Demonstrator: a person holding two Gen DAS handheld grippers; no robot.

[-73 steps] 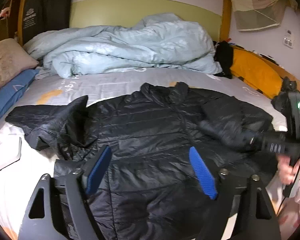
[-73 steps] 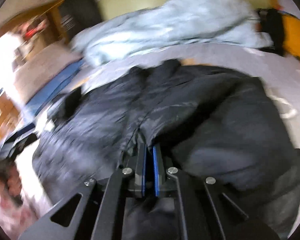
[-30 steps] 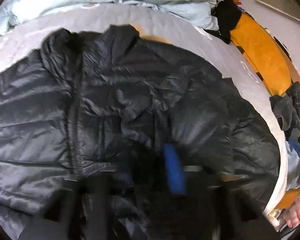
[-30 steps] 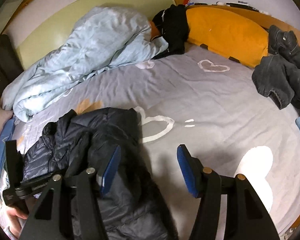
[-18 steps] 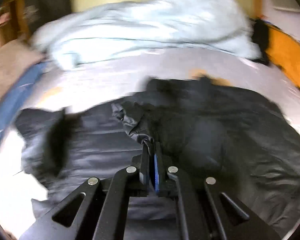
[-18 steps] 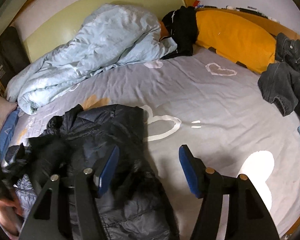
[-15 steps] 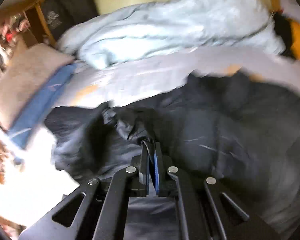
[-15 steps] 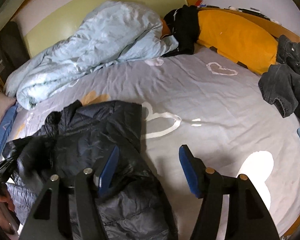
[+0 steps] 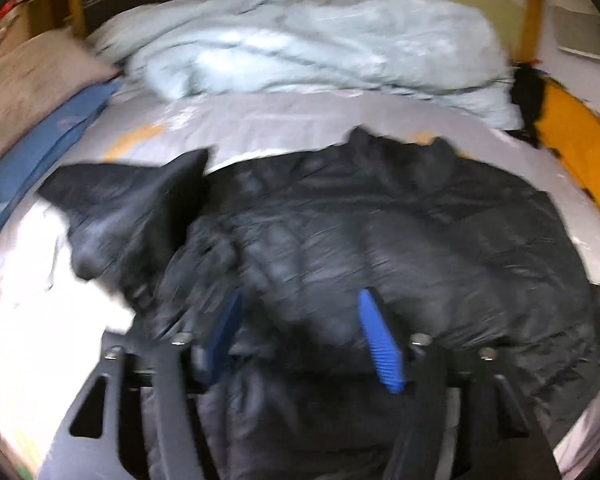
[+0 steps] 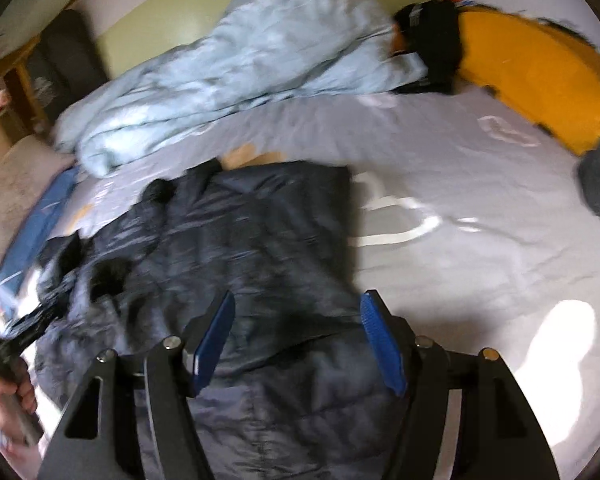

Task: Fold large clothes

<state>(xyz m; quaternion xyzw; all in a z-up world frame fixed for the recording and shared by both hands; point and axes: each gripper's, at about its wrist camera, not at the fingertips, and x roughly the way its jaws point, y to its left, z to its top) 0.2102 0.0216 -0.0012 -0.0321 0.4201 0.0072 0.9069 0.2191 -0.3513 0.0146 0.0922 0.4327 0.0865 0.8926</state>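
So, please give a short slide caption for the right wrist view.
Right gripper, jaws opening and gripping nothing, above a black puffer jacket on a grey bedsheet.

We see a black quilted puffer jacket (image 9: pixel 380 248) lying flat on the grey bed sheet, collar toward the far side and hem toward the near edge. Its shiny fabric is stitched in horizontal bands. In the right wrist view the jacket (image 10: pixel 252 240) has its right side folded in, giving a straight vertical edge. Its left sleeve (image 9: pixel 112 200) sticks out to the left, crumpled and partly raised, and blurred.
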